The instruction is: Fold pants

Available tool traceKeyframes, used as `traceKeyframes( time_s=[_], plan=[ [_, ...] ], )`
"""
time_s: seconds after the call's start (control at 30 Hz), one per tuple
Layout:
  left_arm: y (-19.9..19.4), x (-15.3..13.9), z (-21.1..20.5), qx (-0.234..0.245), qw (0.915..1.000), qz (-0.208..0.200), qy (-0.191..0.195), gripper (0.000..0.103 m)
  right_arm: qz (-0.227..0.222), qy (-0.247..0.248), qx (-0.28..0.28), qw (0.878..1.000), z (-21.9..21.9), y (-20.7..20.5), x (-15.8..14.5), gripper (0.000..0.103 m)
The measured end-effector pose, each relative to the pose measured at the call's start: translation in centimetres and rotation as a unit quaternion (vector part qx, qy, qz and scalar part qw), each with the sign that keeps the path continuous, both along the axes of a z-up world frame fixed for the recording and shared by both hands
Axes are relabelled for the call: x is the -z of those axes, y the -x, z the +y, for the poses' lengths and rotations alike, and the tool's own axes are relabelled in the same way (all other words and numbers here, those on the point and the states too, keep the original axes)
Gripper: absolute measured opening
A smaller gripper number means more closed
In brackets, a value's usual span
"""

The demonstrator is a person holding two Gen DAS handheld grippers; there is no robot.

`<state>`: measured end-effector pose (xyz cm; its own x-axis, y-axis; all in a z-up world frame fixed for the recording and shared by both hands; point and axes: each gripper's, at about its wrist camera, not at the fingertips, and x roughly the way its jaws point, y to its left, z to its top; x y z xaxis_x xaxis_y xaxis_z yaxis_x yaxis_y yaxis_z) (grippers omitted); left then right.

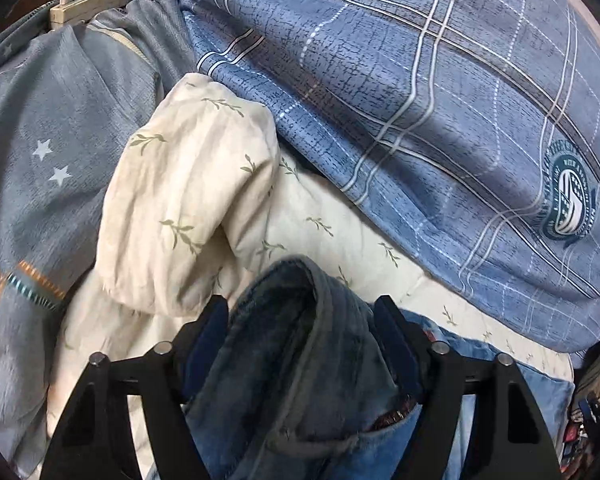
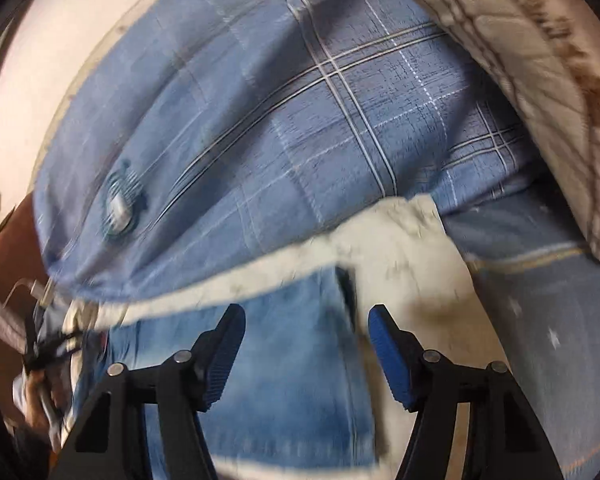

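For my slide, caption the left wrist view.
Left gripper clamps bunched jeans above a cream leaf-print quilt.

The only lettering I can find is on the round dark-green and white emblem (image 1: 570,196) printed on the blue plaid cotton quilt cover (image 1: 380,80). Small white capitals run round its rim and across its top, but from my left gripper's camera I cannot make out a word. From my right camera the same emblem (image 2: 120,204) is blurred, unreadable.
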<state>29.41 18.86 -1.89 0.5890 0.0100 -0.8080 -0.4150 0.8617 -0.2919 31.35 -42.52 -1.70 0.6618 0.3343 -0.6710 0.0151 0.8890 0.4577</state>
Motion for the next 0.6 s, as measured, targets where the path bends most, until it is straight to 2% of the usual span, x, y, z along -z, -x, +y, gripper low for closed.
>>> traceKeyframes(
  time_s=[0.07, 0.1, 0.17, 0.2, 0.23, 0.27, 0.33, 0.4, 0.6],
  plan=[
    [-0.1, 0.7, 0.3, 0.001, 0.9999, 0.007, 0.009, 0.06, 0.016, 0.03, -0.003, 0.999, 1.2, -2.1, 1.3, 0.057],
    [-0.5, 1.0, 0.4, 0.004, 0.9998, 0.012, 0.015, 0.048, 0.026, 0.034, -0.004, 0.999, 1.4, -2.8, 2.0, 0.053],
    [-0.8, 1.6, 0.5, 0.01, 0.9995, 0.017, 0.025, 0.034, 0.043, 0.052, -0.003, 0.998, 2.2, -3.9, 3.2, 0.036],
    [-0.8, 1.6, 0.5, 0.012, 0.9994, 0.014, 0.029, 0.018, 0.045, 0.068, -0.001, 0.997, 2.6, -4.3, 3.6, 0.034],
    [-0.9, 1.6, 0.5, 0.017, 0.999, 0.012, 0.04, 0.01, 0.042, 0.078, 0.002, 0.996, 2.6, -4.3, 3.8, 0.02],
    [-1.0, 1.5, 0.5, 0.015, 0.9989, 0.01, 0.043, 0.01, 0.039, 0.085, -0.001, 0.996, 2.8, -4.3, 3.8, 0.009],
    [-1.0, 1.4, 0.4, 0.016, 0.9988, 0.009, 0.044, 0.007, 0.033, 0.099, -0.003, 0.994, 3.2, -3.8, 3.5, 0.005],
    [-0.7, 1.1, 0.3, 0.017, 0.9989, 0.003, 0.044, 0.006, 0.026, 0.102, -0.003, 0.994, 3.3, -3.3, 2.7, 0.004],
    [3.2, -2.9, -0.3, 0.039, 0.9961, -0.068, 0.041, 0.005, -0.017, 0.079, 0.007, 0.997, 2.8, -1.0, -0.6, 0.004]
  ],
)
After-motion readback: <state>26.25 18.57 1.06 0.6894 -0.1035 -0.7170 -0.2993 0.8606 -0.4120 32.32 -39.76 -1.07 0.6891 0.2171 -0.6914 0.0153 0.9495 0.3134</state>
